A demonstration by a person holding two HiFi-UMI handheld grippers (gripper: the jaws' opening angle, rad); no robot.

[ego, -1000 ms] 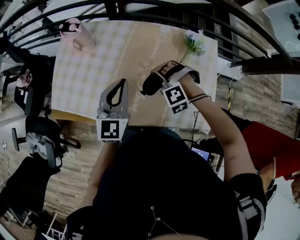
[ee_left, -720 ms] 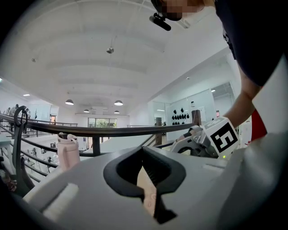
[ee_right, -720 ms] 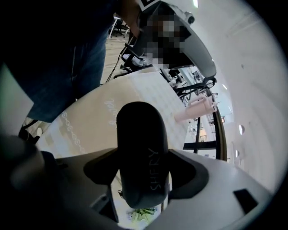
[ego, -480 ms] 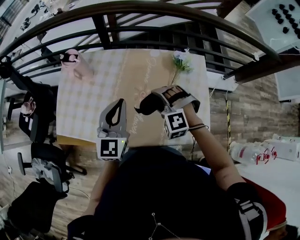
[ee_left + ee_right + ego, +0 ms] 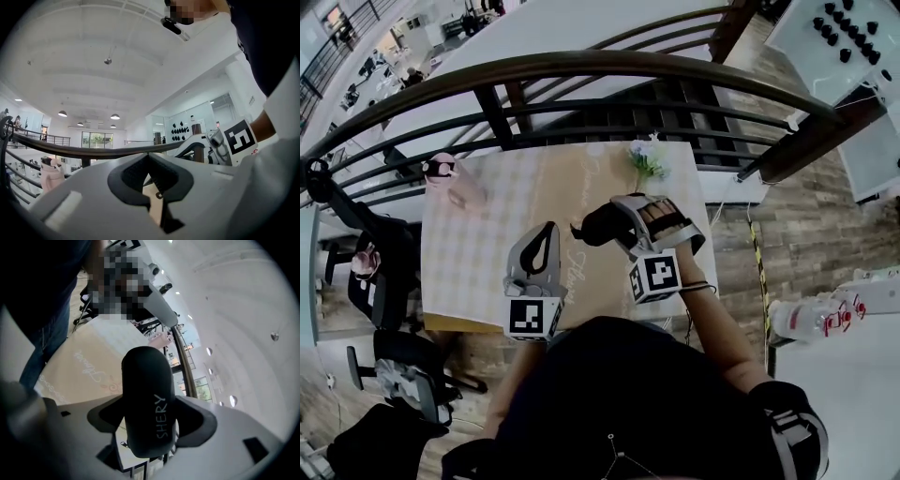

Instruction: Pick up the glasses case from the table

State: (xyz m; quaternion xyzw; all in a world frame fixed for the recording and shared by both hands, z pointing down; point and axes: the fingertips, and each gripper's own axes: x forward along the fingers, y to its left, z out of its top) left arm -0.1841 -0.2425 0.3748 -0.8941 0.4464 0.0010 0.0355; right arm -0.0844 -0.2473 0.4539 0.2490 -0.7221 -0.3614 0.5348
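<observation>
The black glasses case (image 5: 593,226), printed "SHERY", is held off the checked tablecloth (image 5: 487,253) by my right gripper (image 5: 616,221), which is shut on it. In the right gripper view the case (image 5: 147,399) stands on end between the two pads of that gripper (image 5: 152,419). My left gripper (image 5: 548,229) hovers over the table just left of the case; its tips meet and it holds nothing. The left gripper view shows those closed tips (image 5: 149,159), with the right gripper's marker cube (image 5: 240,138) off to the right.
A pink bottle (image 5: 455,180) stands at the table's far left corner and a small bunch of flowers (image 5: 646,158) at the far right. A dark metal railing (image 5: 581,70) curves behind the table. Black chairs (image 5: 380,281) stand to the left.
The head view has drawn back, so the table looks smaller and farther away. My right gripper has kept the case and lifted it a little; the left gripper has stayed shut beside it.
</observation>
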